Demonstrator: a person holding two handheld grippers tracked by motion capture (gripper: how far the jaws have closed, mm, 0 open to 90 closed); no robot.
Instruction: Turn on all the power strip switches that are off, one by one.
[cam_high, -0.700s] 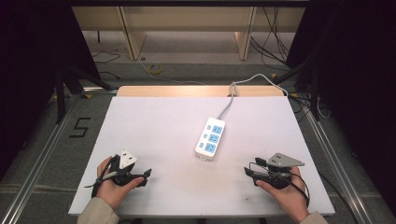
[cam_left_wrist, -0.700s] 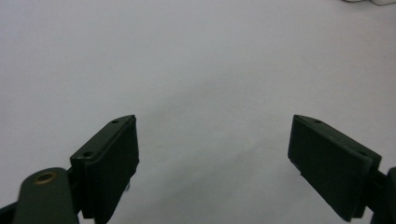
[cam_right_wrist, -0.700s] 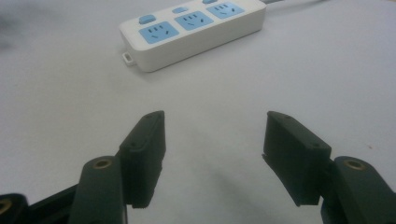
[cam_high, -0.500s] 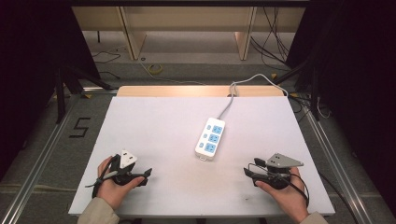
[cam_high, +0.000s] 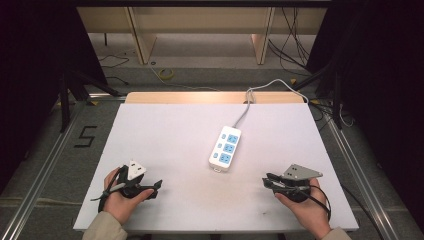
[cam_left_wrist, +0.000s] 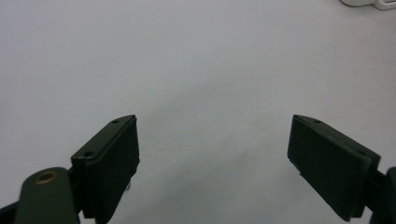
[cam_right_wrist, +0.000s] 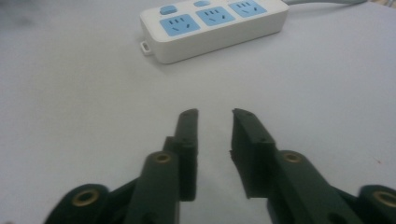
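A white power strip (cam_high: 225, 148) with three blue sockets is seen lying flat near the middle of the white worktop (cam_high: 170, 130), its grey cable (cam_high: 260, 90) running off over the far edge. The left gripper (cam_high: 156, 187) is held in the person's left hand (cam_high: 120, 197) near the front edge of the worktop, well apart from the strip; in the left gripper view its fingers (cam_left_wrist: 109, 163) are spread wide with only bare worktop between them. The right gripper (cam_high: 266, 181) is held in the right hand (cam_high: 302, 202) at the front right and is pointed towards the strip; in the right gripper view its fingers (cam_right_wrist: 189, 149) are drawn near together, a narrow gap being left between them, and nothing is pinched.
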